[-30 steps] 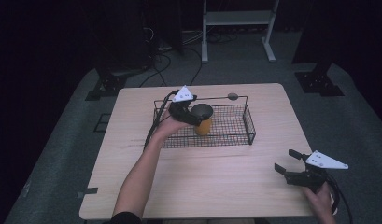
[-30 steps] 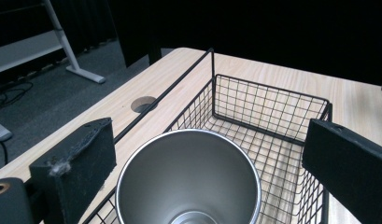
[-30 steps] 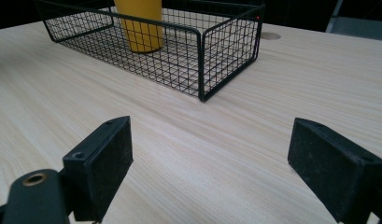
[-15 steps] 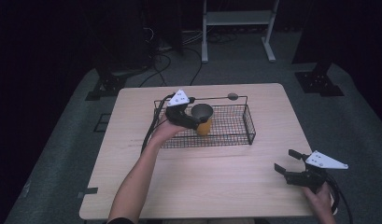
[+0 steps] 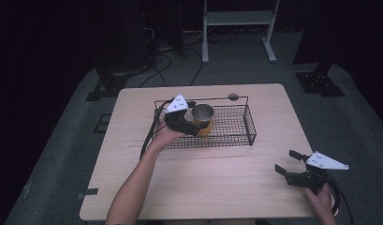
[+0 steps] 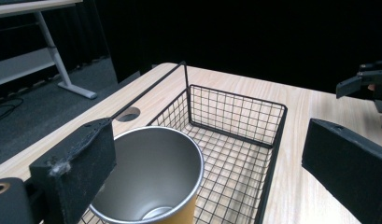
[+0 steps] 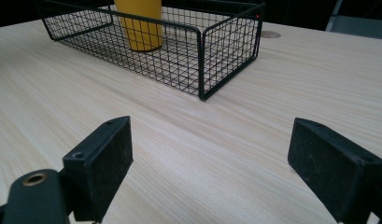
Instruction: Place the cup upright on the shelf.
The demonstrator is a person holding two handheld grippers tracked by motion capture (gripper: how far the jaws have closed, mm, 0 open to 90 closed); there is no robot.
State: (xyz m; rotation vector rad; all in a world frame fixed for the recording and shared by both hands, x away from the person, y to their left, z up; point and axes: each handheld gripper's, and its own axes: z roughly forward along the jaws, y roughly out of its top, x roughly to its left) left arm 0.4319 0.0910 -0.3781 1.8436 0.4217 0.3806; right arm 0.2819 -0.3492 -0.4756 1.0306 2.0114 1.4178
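A yellow cup (image 5: 204, 124) with a steel inside stands upright in the left part of a black wire basket (image 5: 250, 127) on the wooden table. My left gripper (image 5: 193, 118) is at the cup's left side and open. In the left gripper view the cup (image 6: 151, 177) sits just inside the left jaw, and the basket (image 6: 235, 112) stretches ahead. My right gripper (image 5: 285, 161) hovers open over the table's front right, with nothing between its jaws. From the right gripper view (image 7: 212, 133), the basket (image 7: 202, 60) and cup (image 7: 139, 23) lie farther off.
A round cable hole (image 5: 233, 97) sits in the table (image 5: 217, 187) just behind the basket. A white desk frame (image 5: 236, 28) and cables (image 5: 180, 47) stand on the grey floor beyond. The right gripper's jaws (image 6: 366, 84) show far off in the left gripper view.
My left gripper has shifted slightly left and off the cup's top, so the cup's open mouth shows fully now. The right gripper has stayed put.
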